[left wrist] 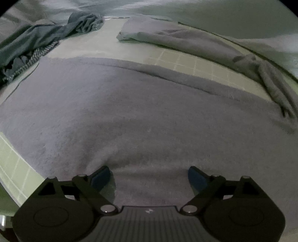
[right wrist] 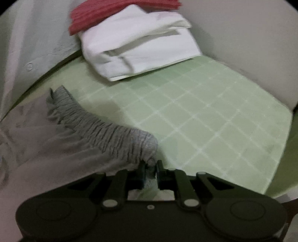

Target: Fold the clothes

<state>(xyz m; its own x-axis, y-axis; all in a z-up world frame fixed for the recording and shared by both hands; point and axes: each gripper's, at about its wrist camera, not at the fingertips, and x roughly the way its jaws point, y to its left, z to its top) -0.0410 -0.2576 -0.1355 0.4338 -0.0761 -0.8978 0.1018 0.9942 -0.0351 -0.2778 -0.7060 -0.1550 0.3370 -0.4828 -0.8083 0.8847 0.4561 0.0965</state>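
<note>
A grey fleece garment [left wrist: 141,111] lies spread flat over the green gridded mat [left wrist: 195,65], filling most of the left wrist view. My left gripper [left wrist: 149,176] hovers just over its near part, jaws wide apart with only flat cloth under them. In the right wrist view the same grey garment [right wrist: 37,141] shows its ribbed cuff [right wrist: 104,128], and my right gripper [right wrist: 150,167] is shut on the end of that cuff, a fold of it pinched between the pads. The cuff trails back to the left from the grip.
A dark teal garment [left wrist: 46,35] lies crumpled at the far left of the mat. Another grey piece [left wrist: 177,39] lies at the far right. A folded white garment [right wrist: 137,46] rests on a red one [right wrist: 89,16] at the mat's [right wrist: 214,115] far end.
</note>
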